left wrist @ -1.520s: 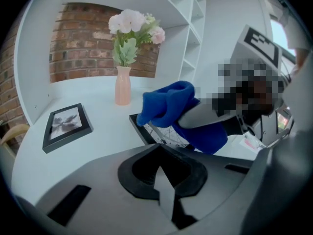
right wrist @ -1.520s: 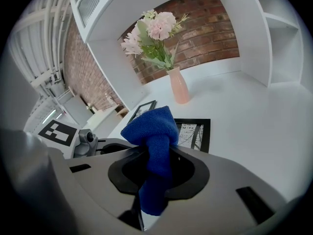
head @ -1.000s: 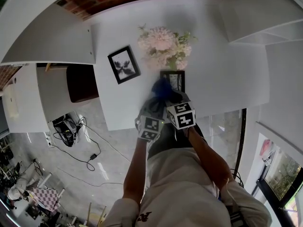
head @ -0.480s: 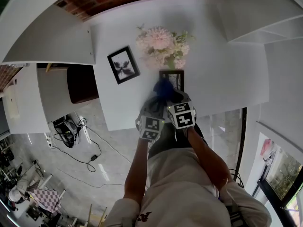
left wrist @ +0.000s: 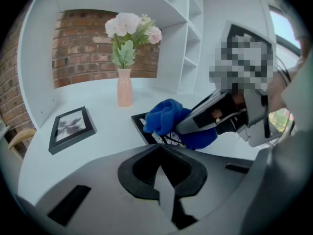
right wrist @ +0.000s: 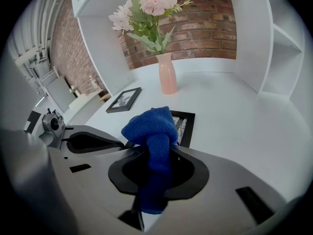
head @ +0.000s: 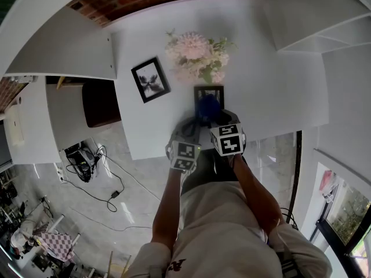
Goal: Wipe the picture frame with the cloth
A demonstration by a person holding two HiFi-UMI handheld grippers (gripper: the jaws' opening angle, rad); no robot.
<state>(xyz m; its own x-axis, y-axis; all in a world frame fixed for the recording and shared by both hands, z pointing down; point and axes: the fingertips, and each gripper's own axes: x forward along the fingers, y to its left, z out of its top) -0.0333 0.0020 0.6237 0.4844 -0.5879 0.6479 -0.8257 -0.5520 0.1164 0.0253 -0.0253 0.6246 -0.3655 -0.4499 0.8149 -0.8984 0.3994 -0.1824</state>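
A black picture frame lies flat on the white table, just in front of the vase. My right gripper is shut on a blue cloth, and the bunched cloth rests on the near part of the frame. In the right gripper view the cloth rises from between the jaws and covers the frame's left side. My left gripper hovers beside it at the frame's near left corner, jaws together with nothing in them. It sees the cloth and the right gripper.
A pink vase of flowers stands right behind the frame. A second black frame lies to the left. White shelves rise at the right. A brown seat sits beyond the table's left edge.
The right gripper has slid the cloth rightward across the frame. The left gripper has stayed where it was.
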